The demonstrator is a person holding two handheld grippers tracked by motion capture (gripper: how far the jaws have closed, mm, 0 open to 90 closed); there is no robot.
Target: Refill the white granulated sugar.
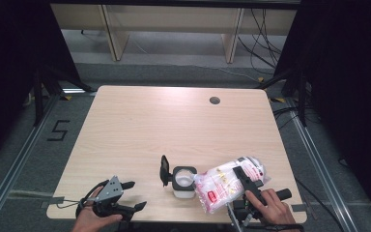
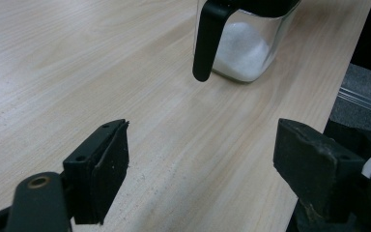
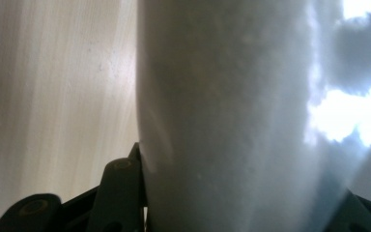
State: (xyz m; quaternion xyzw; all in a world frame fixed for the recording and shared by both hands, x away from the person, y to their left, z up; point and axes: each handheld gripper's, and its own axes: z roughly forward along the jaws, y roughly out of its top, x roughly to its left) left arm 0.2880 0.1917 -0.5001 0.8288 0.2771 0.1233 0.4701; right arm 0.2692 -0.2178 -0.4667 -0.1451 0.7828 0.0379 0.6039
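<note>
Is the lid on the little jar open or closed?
Open. The jar's black lid stands flipped up at its left side, and the white mouth shows from above.

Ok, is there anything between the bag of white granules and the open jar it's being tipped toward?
Nothing visible. The right gripper is clamped on the bag, whose lower corner sits right beside the jar. The jar's lid is flipped up on the far side, away from the bag. The left gripper is open, off to the side.

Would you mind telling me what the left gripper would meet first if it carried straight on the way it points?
Probably the clear square jar of white powder with its black flip lid; bare table lies between.
</note>
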